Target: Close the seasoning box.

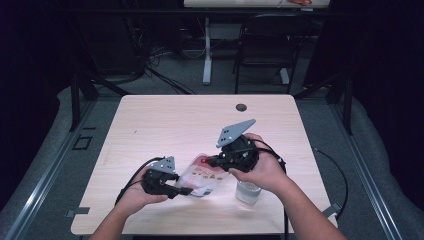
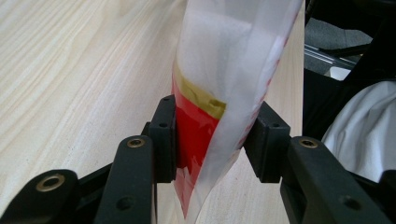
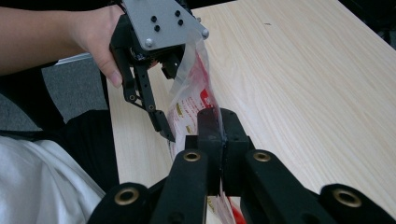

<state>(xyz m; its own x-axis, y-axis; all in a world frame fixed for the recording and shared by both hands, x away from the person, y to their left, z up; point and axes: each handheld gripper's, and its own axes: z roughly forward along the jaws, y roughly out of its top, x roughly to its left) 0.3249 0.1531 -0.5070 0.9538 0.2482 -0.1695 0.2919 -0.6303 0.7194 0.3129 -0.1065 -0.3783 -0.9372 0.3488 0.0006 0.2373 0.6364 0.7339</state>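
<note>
Left claw point(image 2: 212, 140): we are pinching the red-and-white pouch point(image 1: 202, 175) at one end.
Right claw point(image 3: 219, 135): we are clamping the pouch's other edge.
Counter point(image 1: 165, 125): lying beneath.

A pale wooden table point(image 1: 165, 125) stands on grey floor point(image 1: 50, 165), with what looks like a dark chair point(image 1: 265, 45) behind.

Count, high view:

- Grippers: two. Left gripper point(image 1: 186, 190) lower left of centre, right gripper point(image 1: 209, 161) just right of centre.
- Hands: two, one on each gripper.
- Grey three-cornered plates: two, one atop each gripper.
- Plastic pouches: one, the red-and-white pouch point(image 1: 202, 177) at lower centre.
- Clear cups: one, the cup point(image 1: 247, 192) at lower right of centre.
- Tables: one wooden table point(image 1: 175, 125); the edge of a second at top of frame.
- Chairs: one, the black chair point(image 1: 265, 42), top centre-right.
</note>
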